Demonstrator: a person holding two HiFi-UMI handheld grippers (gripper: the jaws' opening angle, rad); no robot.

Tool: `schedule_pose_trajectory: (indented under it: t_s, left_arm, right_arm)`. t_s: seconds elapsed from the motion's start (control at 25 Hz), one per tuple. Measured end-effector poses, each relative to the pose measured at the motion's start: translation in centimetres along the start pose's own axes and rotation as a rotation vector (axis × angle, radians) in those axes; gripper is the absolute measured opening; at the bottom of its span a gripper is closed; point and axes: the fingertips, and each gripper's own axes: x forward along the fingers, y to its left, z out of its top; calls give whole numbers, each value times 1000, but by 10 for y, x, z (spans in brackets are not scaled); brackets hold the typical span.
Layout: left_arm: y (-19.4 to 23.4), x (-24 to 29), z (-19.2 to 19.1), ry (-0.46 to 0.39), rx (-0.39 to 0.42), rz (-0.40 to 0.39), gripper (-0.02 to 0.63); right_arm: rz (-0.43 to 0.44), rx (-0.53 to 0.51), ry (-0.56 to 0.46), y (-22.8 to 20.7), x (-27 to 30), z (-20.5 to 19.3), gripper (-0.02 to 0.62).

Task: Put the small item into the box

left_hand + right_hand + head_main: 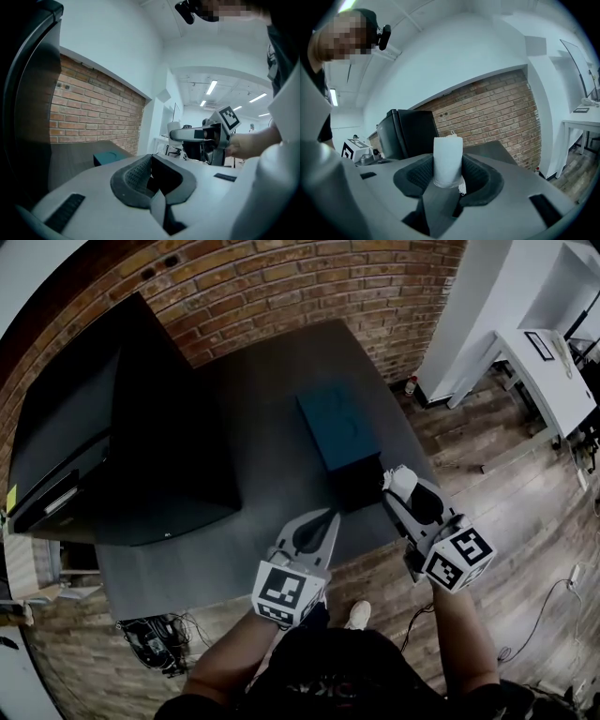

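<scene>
A teal box [337, 426] with a dark near side stands on the dark table [262, 474], right of the middle; it also shows in the left gripper view [110, 157]. My right gripper [394, 480] is just right of the box's near corner, shut on a small white roll-shaped item [448, 157] that stands upright between its pads. The white item [402, 478] shows at the jaw tips in the head view. My left gripper [332, 516] points at the box's near side from the table's front edge, its jaws [151, 169] shut with nothing between them.
A large black cabinet [122, 427] fills the left of the table. A brick wall [309, 287] runs behind. A white desk [548, 371] stands at the far right on the wooden floor. Cables [155, 638] lie below the table's front left corner.
</scene>
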Motion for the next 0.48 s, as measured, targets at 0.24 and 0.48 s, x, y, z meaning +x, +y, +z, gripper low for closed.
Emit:
schedule_pose_trajectory:
  t_s: [0.24,0.48]
  left_arm:
    - [16,16,-15,40,-3,-18,34]
    - [31,30,-28,59,-29,-30,34]
  right_arm:
    - [7,-33,78,-16,30,-21,195]
    - [23,-68,196,-31,55,-54,195]
